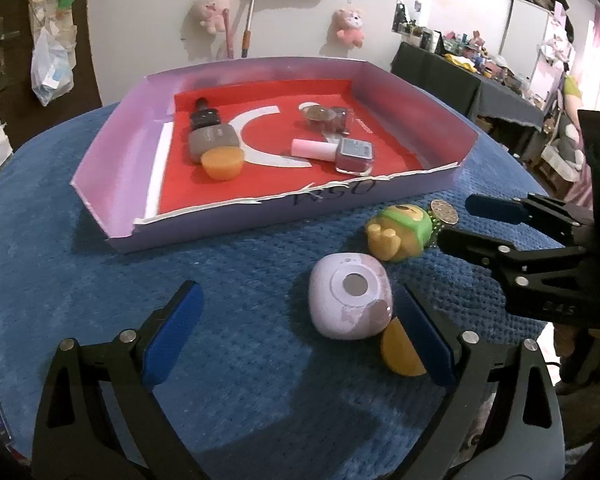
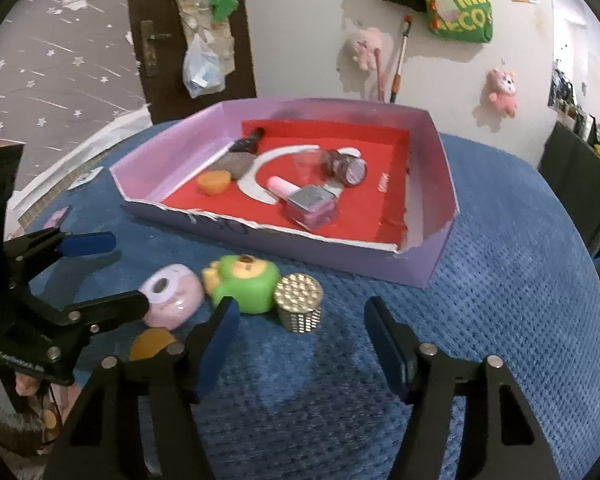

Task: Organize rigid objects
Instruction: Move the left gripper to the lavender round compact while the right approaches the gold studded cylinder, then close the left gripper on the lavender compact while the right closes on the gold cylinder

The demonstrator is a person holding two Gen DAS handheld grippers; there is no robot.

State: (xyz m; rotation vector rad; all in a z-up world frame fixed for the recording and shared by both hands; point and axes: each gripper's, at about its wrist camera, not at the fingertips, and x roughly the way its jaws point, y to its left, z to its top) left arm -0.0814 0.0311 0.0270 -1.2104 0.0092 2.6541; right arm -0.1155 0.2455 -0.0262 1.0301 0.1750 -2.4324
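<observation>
Mid-sort: several bottles already lie in the purple tray [image 1: 412, 194], marked "N50" by hand. Left tongs [image 1: 300, 332] apart, straddling the lilac case [image 1: 350, 296] on the blue bench [image 1: 240, 360], not pressing. Right tongs [image 2: 298, 328] apart, empty, near the studded cylinder [image 2: 299, 304] beside the green toy [image 2: 246, 284]. Next: clamp, lift, carry to tray.

Both tools are alike: the left gripper [image 1: 298, 334] and right gripper [image 2: 300, 344] have matte black skeletal arms with triangular cut-outs, round silver pivot screws, and flat royal-blue pads [image 1: 172, 336] lining the fingers; faint embossed lettering marks one body.
</observation>
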